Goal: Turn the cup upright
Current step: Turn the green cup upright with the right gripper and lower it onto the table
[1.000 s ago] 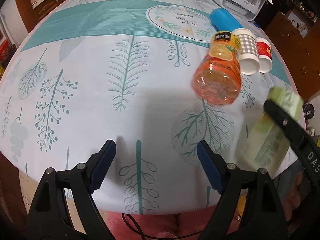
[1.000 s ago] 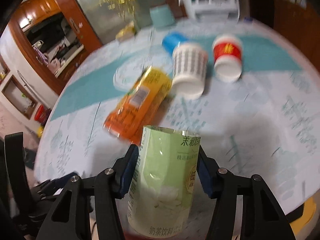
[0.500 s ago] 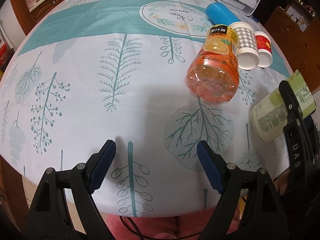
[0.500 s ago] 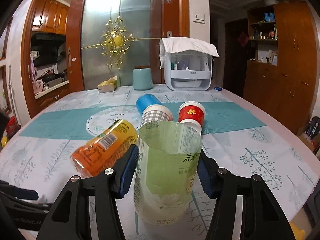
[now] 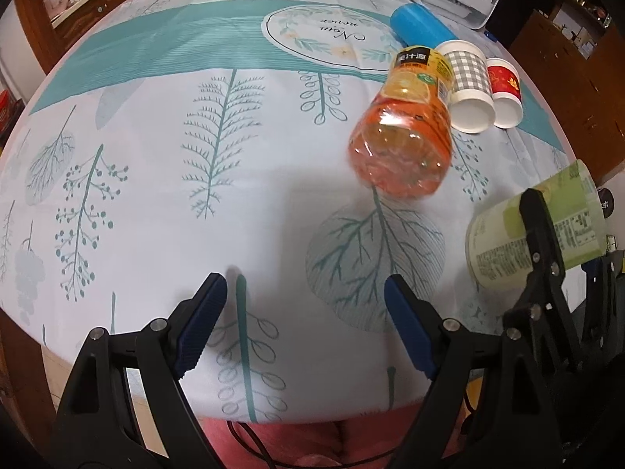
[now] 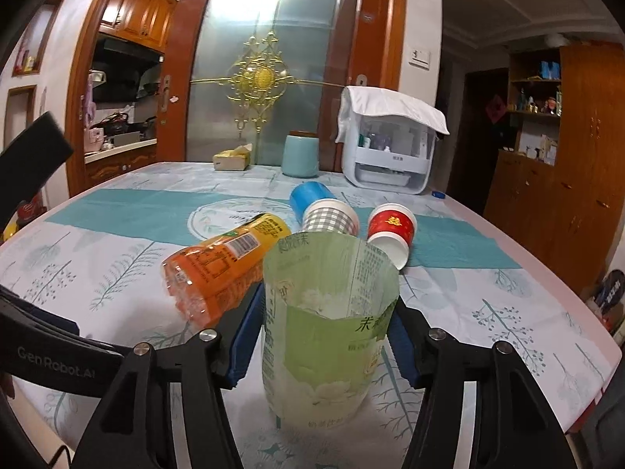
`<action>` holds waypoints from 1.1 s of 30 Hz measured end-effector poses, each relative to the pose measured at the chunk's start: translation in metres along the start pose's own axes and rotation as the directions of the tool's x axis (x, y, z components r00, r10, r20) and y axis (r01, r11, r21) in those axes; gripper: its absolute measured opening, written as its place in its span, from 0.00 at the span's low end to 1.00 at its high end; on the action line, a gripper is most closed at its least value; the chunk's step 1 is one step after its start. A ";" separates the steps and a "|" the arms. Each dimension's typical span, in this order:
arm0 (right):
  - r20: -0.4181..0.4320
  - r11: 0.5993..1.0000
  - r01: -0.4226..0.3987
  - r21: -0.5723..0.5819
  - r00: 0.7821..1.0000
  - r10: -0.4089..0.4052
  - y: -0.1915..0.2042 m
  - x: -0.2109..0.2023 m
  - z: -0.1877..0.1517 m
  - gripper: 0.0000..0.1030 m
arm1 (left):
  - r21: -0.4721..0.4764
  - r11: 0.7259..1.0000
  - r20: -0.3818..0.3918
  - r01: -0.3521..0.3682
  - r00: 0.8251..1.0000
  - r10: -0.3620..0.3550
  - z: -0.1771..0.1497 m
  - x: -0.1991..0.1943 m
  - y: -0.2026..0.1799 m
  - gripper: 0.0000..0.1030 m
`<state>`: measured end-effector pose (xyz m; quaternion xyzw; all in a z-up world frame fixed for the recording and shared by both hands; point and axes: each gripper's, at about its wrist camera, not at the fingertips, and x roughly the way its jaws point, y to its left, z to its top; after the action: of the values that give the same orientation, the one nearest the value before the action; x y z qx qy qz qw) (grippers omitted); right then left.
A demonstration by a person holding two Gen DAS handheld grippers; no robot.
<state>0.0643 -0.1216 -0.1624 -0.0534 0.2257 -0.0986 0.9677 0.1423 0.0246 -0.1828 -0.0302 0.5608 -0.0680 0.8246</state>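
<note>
A pale green cup (image 6: 328, 336) made from a cut bottle with a printed label stands upright, open end up, between the blue pads of my right gripper (image 6: 324, 336), which is shut on it low over the table's near right part. In the left wrist view the same cup (image 5: 504, 250) shows at the right edge with the right gripper's black finger across it. My left gripper (image 5: 304, 324) is open and empty above the near edge of the table (image 5: 156, 179).
An orange juice bottle (image 5: 406, 144) lies on its side mid-table. Behind it lie a checked paper cup (image 5: 468, 90), a red paper cup (image 5: 506, 93) and a blue cup (image 5: 418, 27). A white appliance (image 6: 390, 152) and teal jar (image 6: 300, 156) stand at the far edge.
My right gripper has turned the green cup from tilted to upright and brought it down toward the table. My left gripper has stayed open in about the same place.
</note>
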 end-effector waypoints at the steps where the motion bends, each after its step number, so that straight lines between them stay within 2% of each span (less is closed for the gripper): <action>1: -0.012 1.000 -0.012 -0.001 1.000 0.012 0.000 0.000 -0.001 0.61 | 0.002 1.000 0.002 0.000 1.000 0.000 -0.001 -0.002 -0.001 0.79; 6: -0.113 0.996 -0.088 0.028 0.989 0.091 -0.006 0.003 -0.004 0.75 | 0.007 0.999 0.040 -0.041 0.998 0.040 -0.012 -0.024 -0.001 0.78; 11: -0.153 0.990 -0.139 0.000 0.979 0.137 -0.007 -0.015 -0.016 0.76 | 0.011 0.999 0.067 -0.046 0.997 0.045 -0.024 -0.041 0.002 0.78; 14: -0.177 0.986 -0.163 -0.026 0.972 0.156 -0.008 -0.028 -0.023 0.80 | 0.002 0.997 0.071 -0.073 0.995 0.073 -0.035 -0.047 0.002 0.78; 18: -0.209 0.981 -0.189 -0.040 0.962 0.177 -0.014 -0.047 -0.031 0.85 | -0.011 0.998 0.066 -0.059 0.996 0.059 -0.047 -0.055 0.000 0.78; 22: -0.329 0.981 -0.193 0.020 0.925 0.189 -0.033 -0.059 -0.034 0.88 | -0.026 0.999 0.061 -0.036 0.997 0.037 -0.056 -0.060 -0.007 0.78; 26: -0.469 0.981 -0.152 0.122 0.862 0.192 -0.062 -0.059 -0.034 0.91 | -0.040 0.999 0.038 0.004 0.999 -0.003 -0.062 -0.067 -0.015 0.78; 29: -0.517 0.972 -0.137 0.191 0.828 0.218 -0.086 -0.063 -0.031 0.93 | -0.043 0.999 0.032 0.020 0.999 -0.019 -0.064 -0.072 -0.021 0.78; 32: -0.560 0.974 -0.111 0.198 0.802 0.206 -0.103 -0.061 -0.029 0.98 | -0.038 0.999 0.027 0.023 0.999 -0.022 -0.065 -0.079 -0.027 0.78; 33: -0.588 0.975 -0.104 0.194 0.783 0.201 -0.108 -0.060 -0.030 0.98 | -0.035 0.999 0.024 0.028 0.999 -0.027 -0.065 -0.082 -0.030 0.78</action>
<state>-0.0200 -0.2158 -0.1479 0.0728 0.5180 -0.0487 0.8509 0.0500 0.0091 -0.1276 -0.0531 0.5516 -0.0690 0.8296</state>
